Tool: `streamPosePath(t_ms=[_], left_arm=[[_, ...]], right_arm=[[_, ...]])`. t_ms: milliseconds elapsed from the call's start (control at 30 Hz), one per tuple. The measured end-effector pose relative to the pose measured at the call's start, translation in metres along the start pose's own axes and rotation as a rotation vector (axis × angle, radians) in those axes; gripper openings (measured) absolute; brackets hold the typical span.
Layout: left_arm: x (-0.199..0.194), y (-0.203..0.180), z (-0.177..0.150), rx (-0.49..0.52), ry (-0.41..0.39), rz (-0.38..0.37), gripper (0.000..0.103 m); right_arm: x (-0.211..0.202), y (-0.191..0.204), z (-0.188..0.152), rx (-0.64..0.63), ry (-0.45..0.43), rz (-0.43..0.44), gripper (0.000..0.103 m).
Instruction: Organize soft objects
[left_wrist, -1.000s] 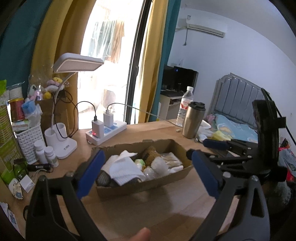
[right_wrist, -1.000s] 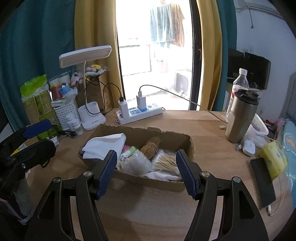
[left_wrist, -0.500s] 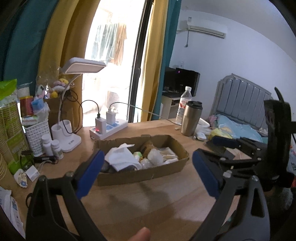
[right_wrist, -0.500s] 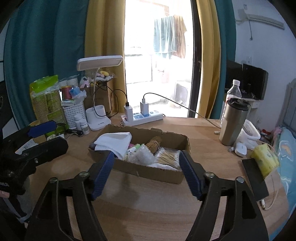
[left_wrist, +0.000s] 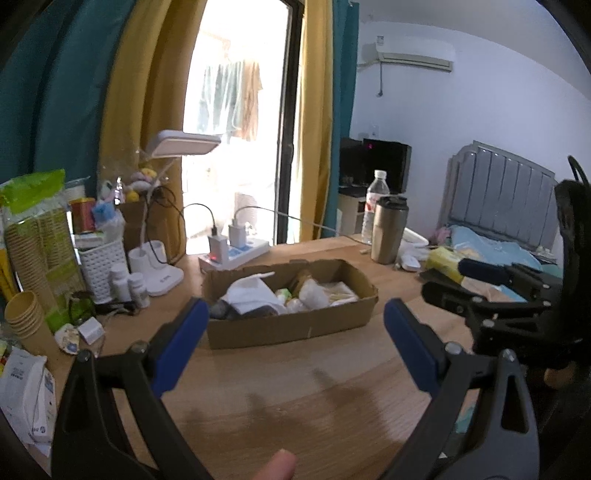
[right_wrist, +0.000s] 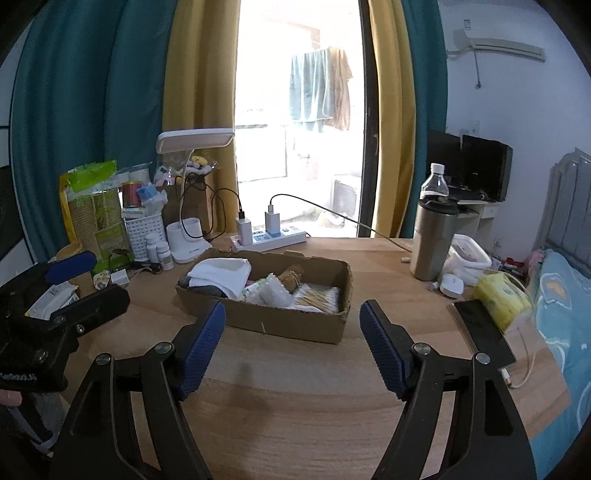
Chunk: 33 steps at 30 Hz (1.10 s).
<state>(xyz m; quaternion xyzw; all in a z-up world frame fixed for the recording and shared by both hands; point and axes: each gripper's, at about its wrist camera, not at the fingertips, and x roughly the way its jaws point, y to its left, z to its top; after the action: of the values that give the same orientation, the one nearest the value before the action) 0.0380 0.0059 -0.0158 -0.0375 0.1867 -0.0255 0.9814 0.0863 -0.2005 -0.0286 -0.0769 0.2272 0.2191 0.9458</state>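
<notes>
Both grippers had drawn back from the cardboard box (right_wrist: 273, 295), which looked smaller and farther off than a second before, with a wide stretch of bare wooden surface (right_wrist: 295, 398) between it and the blue pads. The right gripper (right_wrist: 291, 343) had just been opening its jaws, with nothing between them, and they stood released; the left gripper (left_wrist: 291, 343) likewise stood wide and empty. That retreat suggested the hands were between steps, with nothing carried and the sorting of the box contents not yet resumed. The box sat mid-surface, a shallow corrugated tray with ragged, torn rims. Inside, a folded white cloth (right_wrist: 221, 273) lay at its left end, soft and ribbed-looking; beside it sat a crinkly clear plastic packet (right_wrist: 273, 293), a coarse brown fibrous bundle (right_wrist: 291, 278), and a flat pack of cotton swabs (right_wrist: 317, 297) at the right end. All looked light and yielding.
</notes>
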Motion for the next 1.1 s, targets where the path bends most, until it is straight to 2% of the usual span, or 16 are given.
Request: streamPosePath(t_ms=[367,500,800,1100], left_arm=[[-0.016,0.000,0.004,-0.019,-0.065,0.058,0.097],[-0.016,-0.002,0.005,-0.026,-0.064,0.033,0.097],[-0.016,0.000,0.005,-0.032,-0.077,0.061,0.097],[-0.018,-0.001,0.005,-0.040,-0.078,0.046,0.097]], right_arm=[[-0.016,-0.007,0.001,0.011,-0.041,-0.006,0.078],[-0.018,-0.012,0.000,0.017,-0.042,-0.008,0.078],[-0.017,-0.014,-0.001,0.018,-0.037,-0.006,0.079],[-0.017,-0.011,-0.001,0.012,-0.040,-0.006,0.079]])
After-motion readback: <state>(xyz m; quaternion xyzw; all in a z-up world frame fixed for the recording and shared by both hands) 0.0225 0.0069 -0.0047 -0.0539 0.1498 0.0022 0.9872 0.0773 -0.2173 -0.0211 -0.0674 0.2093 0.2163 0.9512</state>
